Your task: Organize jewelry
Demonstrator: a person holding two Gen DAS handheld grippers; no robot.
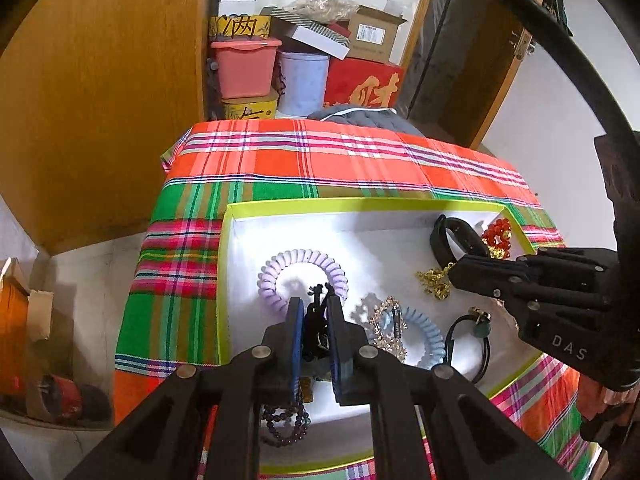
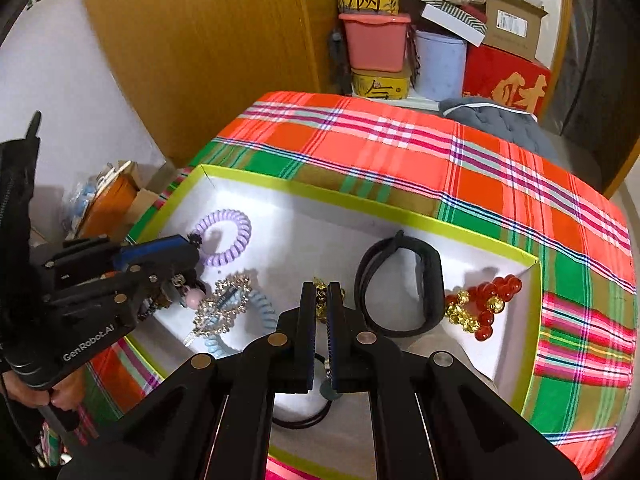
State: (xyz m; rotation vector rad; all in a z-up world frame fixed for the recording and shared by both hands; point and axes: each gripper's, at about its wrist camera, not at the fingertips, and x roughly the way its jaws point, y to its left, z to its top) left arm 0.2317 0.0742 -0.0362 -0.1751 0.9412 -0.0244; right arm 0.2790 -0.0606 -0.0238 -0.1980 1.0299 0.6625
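Note:
A white tray with a yellow-green rim (image 1: 360,201) (image 2: 360,196) lies on the plaid cloth and holds jewelry. My left gripper (image 1: 315,304) (image 2: 192,246) is shut on a dark beaded piece (image 1: 316,296), held over the tray by a purple coil hair tie (image 1: 304,268) (image 2: 228,236). My right gripper (image 2: 322,292) (image 1: 456,272) is shut on a gold chain (image 1: 434,280) (image 2: 320,292) beside a black band (image 2: 400,288) (image 1: 452,240). A red and gold bead bracelet (image 2: 480,300) (image 1: 498,236) lies at the tray's right corner.
A rhinestone hair clip (image 2: 222,304) (image 1: 386,320), a blue coil tie (image 1: 428,340) (image 2: 262,308), a black elastic with a charm (image 1: 472,336) and a dark bead bracelet (image 1: 284,420) also lie in the tray. Boxes and tubs (image 1: 280,60) are stacked behind the table.

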